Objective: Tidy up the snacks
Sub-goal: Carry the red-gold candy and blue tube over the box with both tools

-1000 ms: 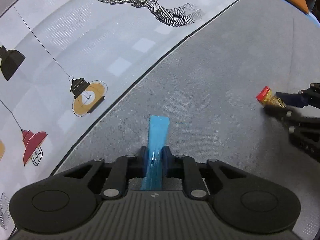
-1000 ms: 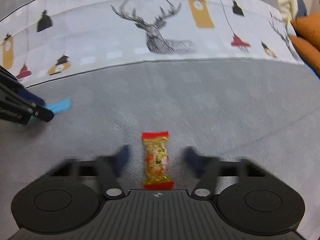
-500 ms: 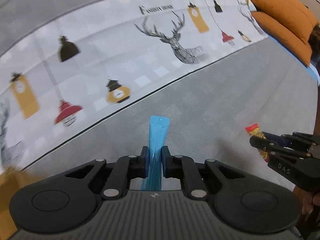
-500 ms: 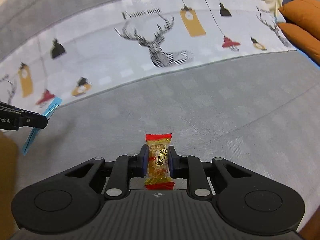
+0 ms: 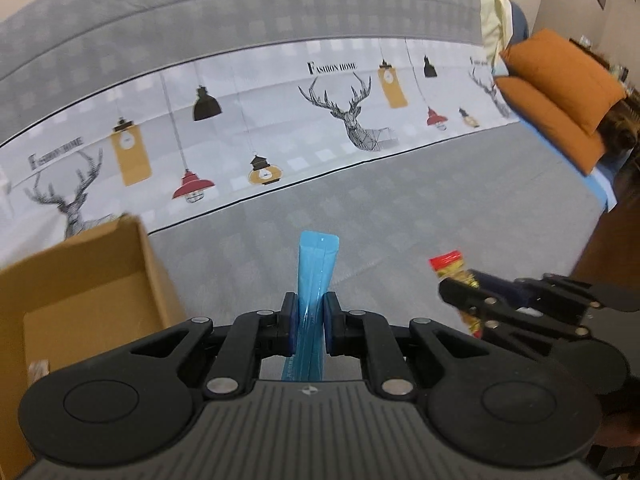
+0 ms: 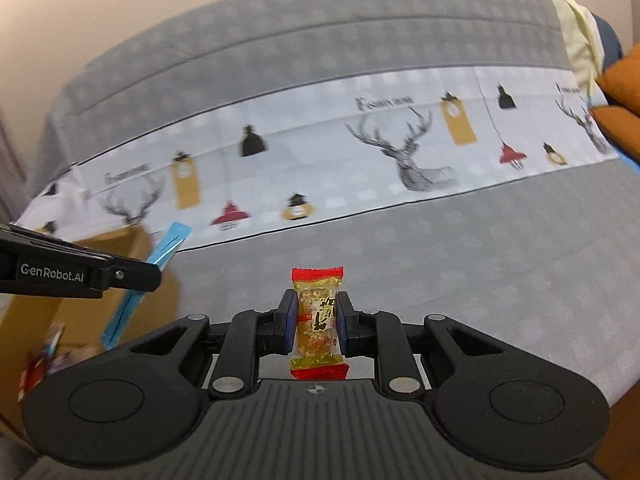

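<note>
Both grippers loaded, both clear of the bed surface.

Left gripper: jaws pinching the blue stick sachet near its lower part. Long axis of the sachet runs straight out along the fingers, free end pointing far.

Right gripper: jaws have just closed and are pressed on the sides of the red-and-gold candy. Candy stands lengthwise between the pads, red crimped ends showing above and below them.

Key relation: the cardboard box lies to the near left of the left gripper, open side up, on the grey bed cover. In the right wrist view the box sits at far left, behind and beyond the left gripper. Some wrapped items appear inside at lower left of that view; too blurred to identify.

Judgement: the left hand is the nearer to the box, so the sachet should go in first. It needs a swing to the left and a tip downward so the long sachet drops end-first past the box wall. The right hand must cross behind the left; risk of the two grippers fouling if both move together.
</note>
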{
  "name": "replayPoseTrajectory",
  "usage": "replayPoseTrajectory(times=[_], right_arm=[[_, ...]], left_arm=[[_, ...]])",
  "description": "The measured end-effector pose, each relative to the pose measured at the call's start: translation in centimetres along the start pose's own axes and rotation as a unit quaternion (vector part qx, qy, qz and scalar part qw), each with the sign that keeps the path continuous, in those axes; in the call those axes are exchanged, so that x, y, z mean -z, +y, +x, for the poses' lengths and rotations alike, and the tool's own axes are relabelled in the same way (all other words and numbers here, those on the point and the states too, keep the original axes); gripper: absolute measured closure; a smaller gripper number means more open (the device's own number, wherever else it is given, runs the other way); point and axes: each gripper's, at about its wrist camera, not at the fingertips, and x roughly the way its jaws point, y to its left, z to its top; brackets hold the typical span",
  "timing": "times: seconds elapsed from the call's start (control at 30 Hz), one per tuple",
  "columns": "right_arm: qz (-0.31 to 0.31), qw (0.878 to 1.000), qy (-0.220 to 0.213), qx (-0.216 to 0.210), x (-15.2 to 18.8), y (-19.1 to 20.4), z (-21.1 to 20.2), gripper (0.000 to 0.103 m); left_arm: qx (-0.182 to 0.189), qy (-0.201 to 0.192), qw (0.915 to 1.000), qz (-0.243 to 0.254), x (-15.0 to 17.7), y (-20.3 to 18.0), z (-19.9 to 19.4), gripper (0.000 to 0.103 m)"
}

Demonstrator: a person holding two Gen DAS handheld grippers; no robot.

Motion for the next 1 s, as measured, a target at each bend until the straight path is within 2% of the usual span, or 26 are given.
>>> replayPoseTrajectory(times=[0.17, 0.33, 0.6, 0.77, 1.0], right_arm=[[-0.021, 0.999, 0.01, -0.023, 1.6, 2.7, -4.0, 0.081], [-0.04, 0.998, 0.025, -0.051, 3.9, 5.8, -7.5, 0.081], [-0.08, 0.989, 0.055, -0.113, 7.0, 11.7, -11.2, 0.081], [-0.117, 0.981, 0.064, -0.138, 8.4, 15.0, -12.7, 0.081], [-0.14, 0.977, 0.065, -0.145, 9.0, 16.8, -14.0, 0.081]], left_arm=[[-0.02, -0.007, 0.9996, -0.019, 3.6, 0.8, -5.1, 0.089], [-0.05, 0.003, 0.9975, -0.05, 8.0, 2.5, -9.1, 0.089], [-0.089, -0.006, 0.991, -0.099, 14.5, 5.5, -15.0, 0.089], [-0.112, -0.016, 0.9863, -0.12, 17.4, 6.6, -17.7, 0.089], [-0.116, -0.019, 0.9834, -0.139, 19.6, 7.7, -19.2, 0.089]])
